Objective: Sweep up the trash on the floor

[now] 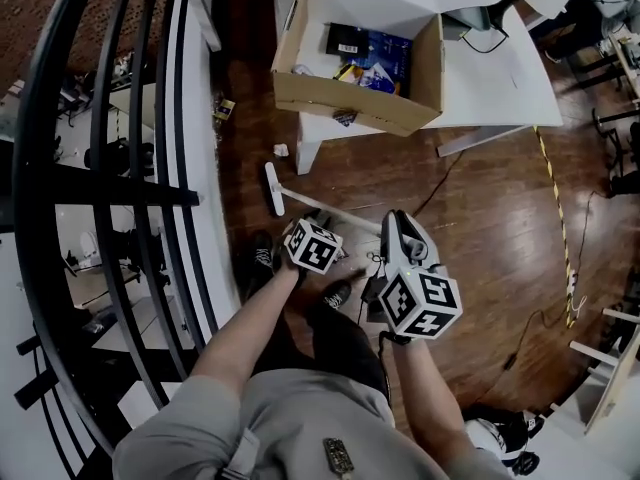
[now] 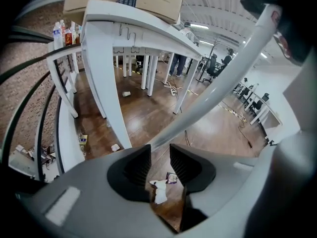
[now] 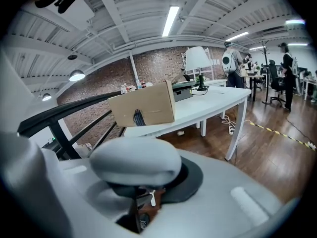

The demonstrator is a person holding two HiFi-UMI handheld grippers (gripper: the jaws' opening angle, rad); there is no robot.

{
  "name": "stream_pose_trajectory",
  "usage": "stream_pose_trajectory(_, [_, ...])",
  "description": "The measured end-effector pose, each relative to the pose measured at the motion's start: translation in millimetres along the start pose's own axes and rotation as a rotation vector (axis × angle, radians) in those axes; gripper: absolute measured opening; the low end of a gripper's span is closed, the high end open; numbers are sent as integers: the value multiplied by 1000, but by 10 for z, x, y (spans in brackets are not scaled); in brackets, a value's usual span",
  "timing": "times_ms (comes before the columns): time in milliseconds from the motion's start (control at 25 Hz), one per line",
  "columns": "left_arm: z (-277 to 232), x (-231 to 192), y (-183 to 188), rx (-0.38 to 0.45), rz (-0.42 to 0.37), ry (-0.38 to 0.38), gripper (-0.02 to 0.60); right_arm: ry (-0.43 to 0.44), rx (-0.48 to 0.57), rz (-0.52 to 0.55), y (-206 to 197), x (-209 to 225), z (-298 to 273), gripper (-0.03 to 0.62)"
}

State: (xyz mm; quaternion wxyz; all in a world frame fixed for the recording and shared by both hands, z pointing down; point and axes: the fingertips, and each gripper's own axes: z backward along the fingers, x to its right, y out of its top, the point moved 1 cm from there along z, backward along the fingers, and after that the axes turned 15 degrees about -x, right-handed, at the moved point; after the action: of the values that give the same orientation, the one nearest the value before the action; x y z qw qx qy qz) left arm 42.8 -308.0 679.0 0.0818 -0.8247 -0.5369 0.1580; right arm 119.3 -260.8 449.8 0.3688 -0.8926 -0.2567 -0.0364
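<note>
A broom lies on the wooden floor, its white handle [image 1: 335, 213] running from the brush head [image 1: 272, 188] towards my grippers. In the left gripper view the same handle [image 2: 223, 81] slants down to the jaw tips. My left gripper [image 1: 312, 230] [image 2: 160, 162] stands open. Its gap shows only floor, with a crumpled white paper [image 2: 159, 192] and a purple wrapper [image 2: 172, 177]. My right gripper [image 1: 405, 258] [image 3: 143, 200] is shut on a rounded grey handle [image 3: 134, 162] [image 1: 408, 236], apparently a dustpan's. More scraps lie near the table leg: a white piece [image 1: 281, 150] [image 2: 115, 147] and a yellow wrapper [image 1: 224, 109] [image 2: 82, 139].
A white table [image 1: 510, 78] [image 2: 143, 26] [image 3: 213, 100] carries an open cardboard box [image 1: 345, 96] [image 3: 143, 105]. A black railing [image 1: 110, 188] and white ledge run along the left. Cables [image 1: 545, 313] and yellow tape [image 1: 556, 198] cross the floor at right. My shoes [image 1: 258, 258] stand beside the broom.
</note>
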Motion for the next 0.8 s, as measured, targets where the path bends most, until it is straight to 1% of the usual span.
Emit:
stream_pose_trajectory(40, [10, -11, 18, 7, -6, 8, 137, -1, 0, -7, 2, 15, -1, 51])
stream_pose_trajectory(120, [0, -15, 49, 6, -32, 15, 150, -4, 0, -20, 6, 30, 1, 51])
stream_pose_trajectory(280, [-91, 73, 130, 4, -99, 3, 155, -9, 1, -26, -3, 28, 5, 51])
stream_pose_trajectory(520, [-115, 148, 166, -12, -163, -10, 149, -12, 4, -43, -44, 99, 54, 51])
stream_pose_trajectory(680, [-36, 108, 162, -19, -209, -7, 150, 1, 21, -105, -41, 136, 105, 51])
stream_pose_trajectory(800, [15, -1, 205, -25, -264, -5, 152, -15, 41, -182, -28, 144, 95, 51])
